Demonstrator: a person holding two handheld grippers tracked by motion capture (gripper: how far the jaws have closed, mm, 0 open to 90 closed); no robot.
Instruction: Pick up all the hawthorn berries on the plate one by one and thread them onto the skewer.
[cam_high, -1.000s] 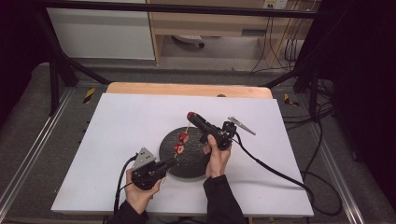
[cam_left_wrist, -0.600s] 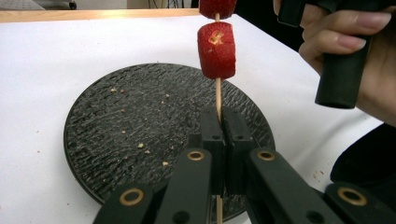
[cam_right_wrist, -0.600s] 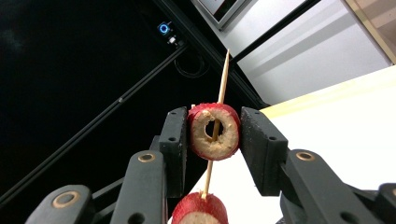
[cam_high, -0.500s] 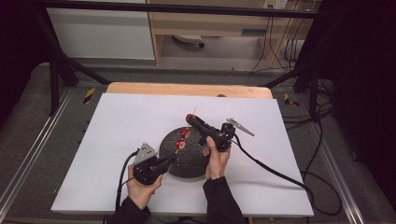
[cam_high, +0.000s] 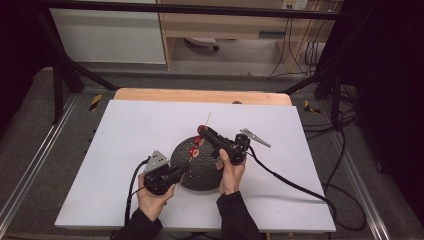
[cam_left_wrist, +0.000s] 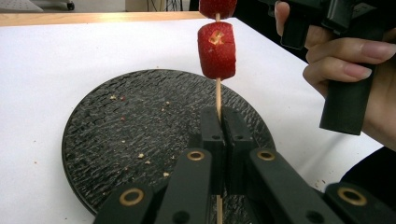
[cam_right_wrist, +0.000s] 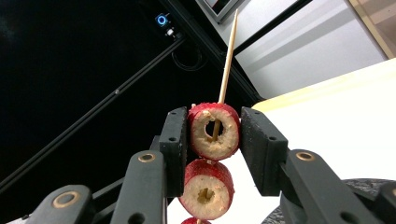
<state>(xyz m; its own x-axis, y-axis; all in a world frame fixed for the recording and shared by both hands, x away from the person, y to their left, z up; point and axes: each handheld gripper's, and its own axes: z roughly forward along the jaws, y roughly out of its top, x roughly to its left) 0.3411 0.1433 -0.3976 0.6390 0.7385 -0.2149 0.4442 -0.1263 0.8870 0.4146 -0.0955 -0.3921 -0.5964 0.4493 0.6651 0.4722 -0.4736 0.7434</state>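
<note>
A thin wooden skewer (cam_high: 206, 121) slants up over the black round plate (cam_high: 200, 175). My left gripper (cam_high: 184, 169) is shut on the skewer's lower end (cam_left_wrist: 218, 95) just above the plate (cam_left_wrist: 130, 135). Higher on the stick sits a red fruit piece (cam_left_wrist: 216, 49), with another (cam_left_wrist: 217, 7) above it. My right gripper (cam_high: 201, 131) is shut on the top red ring-shaped fruit piece (cam_right_wrist: 215, 131), which has a pale core and the skewer (cam_right_wrist: 227, 56) running through its hole. A second piece (cam_right_wrist: 205, 189) hangs right under it. The right hand (cam_left_wrist: 341, 60) shows in the left gripper view.
The plate lies mid-table on a white sheet (cam_high: 125, 130), with crumbs (cam_left_wrist: 140, 155) on it. A wooden strip (cam_high: 165, 95) runs along the far edge. Black frame bars (cam_high: 65, 75) and floor cables (cam_high: 345, 200) flank the table. The right gripper's cable (cam_high: 285, 177) trails to the right.
My left hand and gripper have shifted slightly away from the table's near edge, toward the plate. The right gripper keeps its place on the top fruit piece.
</note>
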